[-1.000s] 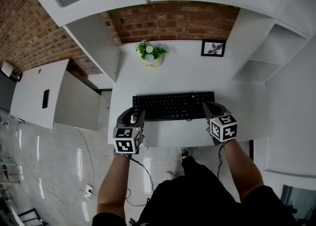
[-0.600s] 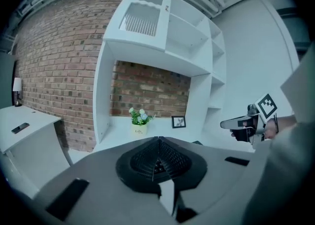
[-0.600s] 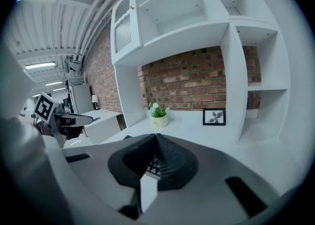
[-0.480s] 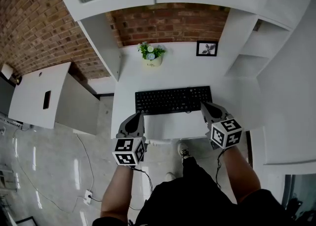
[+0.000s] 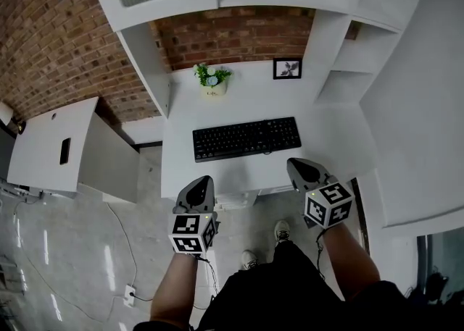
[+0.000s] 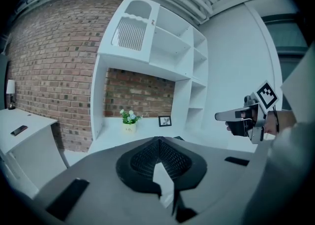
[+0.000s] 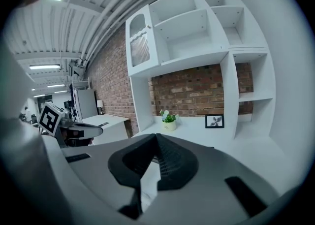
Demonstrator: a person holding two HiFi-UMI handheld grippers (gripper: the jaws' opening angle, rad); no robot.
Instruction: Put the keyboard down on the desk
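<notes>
The pot (image 5: 211,90) at the back of the tabletop (image 5: 217,174) holds a small plant (image 5: 210,74) with green leaves and pale flowers. A frame (image 5: 288,69) stands to its right, and both are close to the brick wall. On the side desk (image 5: 51,141) to my left lies one small dark flat thing, too small for me to name.

The keyboard (image 5: 246,138) lies flat in the middle of the tabletop, its long side along the front edge. A strip of bare white separates it from that edge.

My left gripper (image 5: 202,179) hangs at the front edge, below the keyboard's left end and apart from it. My right gripper (image 5: 292,163) hangs at the same edge, below the right end, near the keyboard but not touching it.

In the left gripper view my fingers (image 6: 140,161) are clenched tip to tip with nothing between them. In the right gripper view my fingers (image 7: 174,162) are clenched the same way, also empty.

A dark sliver just past my left fingertips may be the keyboard's corner, but too little shows for me to be sure.
</notes>
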